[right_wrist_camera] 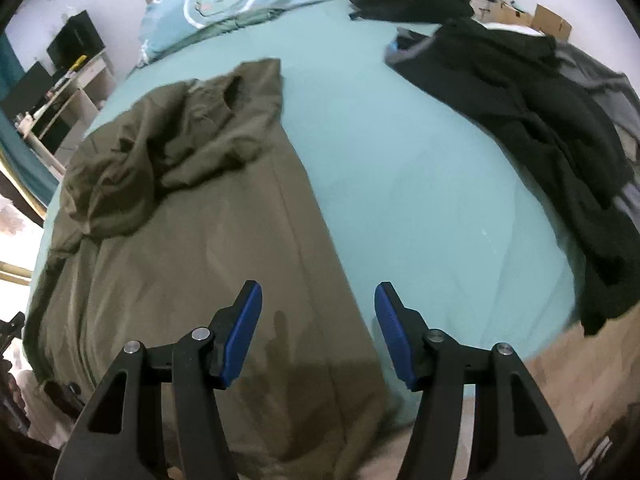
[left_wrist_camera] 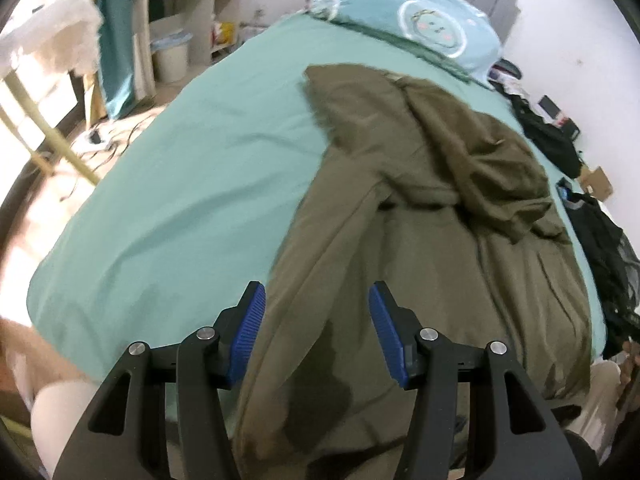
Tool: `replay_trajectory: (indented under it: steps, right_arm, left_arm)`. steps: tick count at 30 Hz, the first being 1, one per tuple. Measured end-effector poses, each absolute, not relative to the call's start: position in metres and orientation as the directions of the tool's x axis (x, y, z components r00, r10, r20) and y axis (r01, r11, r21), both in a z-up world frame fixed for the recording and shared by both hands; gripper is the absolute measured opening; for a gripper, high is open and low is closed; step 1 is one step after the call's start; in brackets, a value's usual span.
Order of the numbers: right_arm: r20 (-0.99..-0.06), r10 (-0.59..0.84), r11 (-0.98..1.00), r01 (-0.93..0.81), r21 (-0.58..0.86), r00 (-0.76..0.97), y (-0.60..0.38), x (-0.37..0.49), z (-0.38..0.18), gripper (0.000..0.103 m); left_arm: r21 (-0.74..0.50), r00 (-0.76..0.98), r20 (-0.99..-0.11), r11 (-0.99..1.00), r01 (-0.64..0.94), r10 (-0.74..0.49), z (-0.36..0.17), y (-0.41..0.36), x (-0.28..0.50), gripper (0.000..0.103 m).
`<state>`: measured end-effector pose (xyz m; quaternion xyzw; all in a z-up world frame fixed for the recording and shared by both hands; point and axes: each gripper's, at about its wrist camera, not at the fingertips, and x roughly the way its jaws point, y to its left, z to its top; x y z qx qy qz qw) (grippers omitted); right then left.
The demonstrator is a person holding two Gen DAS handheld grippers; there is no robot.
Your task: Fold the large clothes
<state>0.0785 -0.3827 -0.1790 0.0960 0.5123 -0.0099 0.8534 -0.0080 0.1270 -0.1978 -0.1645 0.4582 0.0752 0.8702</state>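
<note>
Olive garment (left_wrist_camera: pixel 420 240), centre frame on the bed sheet (left_wrist_camera: pixel 180 200): we judge folding barely begun, top bunched; left gripper (left_wrist_camera: pixel 316 336) and right gripper (right_wrist_camera: pixel 318 336) gape, holding nothing.

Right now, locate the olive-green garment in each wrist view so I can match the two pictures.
Left wrist view: the olive-green garment fills the centre and right, running under the open left gripper.
Right wrist view: the olive-green garment fills the centre-left; the open right gripper straddles its right edge.
Shared landmark: the cartoon-face pillow beyond the garment's far end.
</note>
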Motion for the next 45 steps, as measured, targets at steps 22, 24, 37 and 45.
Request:
replay_trajectory:
  steps: [22,24,37,45]
  right_arm:
    - [-0.894,0.169,0.985,-0.057,0.16,0.416,-0.342,0.084,-0.19,0.002]
    - [-0.865,0.204,0.979,-0.071,0.193,0.459,-0.337,0.095,-0.17,0.002]
    - [-0.829,0.132,0.989,-0.016,0.147,0.544,-0.327,0.222,-0.158,0.004]
    - [-0.832,0.148,0.979,0.039,0.199,0.535,-0.371,0.168,-0.184,0.084]
  left_arm:
    - [-0.268,0.532,-0.836,0.946,-0.183,-0.133,-0.194,0.125,-0.025,0.008]
    - [-0.28,0.57,-0.809,0.947,-0.157,-0.145,-0.169,0.129,-0.017,0.008]
    - [-0.297,0.585,-0.796,0.943,-0.148,-0.159,-0.153,0.168,0.139,0.039]
    - [-0.338,0.608,-0.778,0.92,-0.198,-0.155,-0.173,0.192,0.068,0.072]
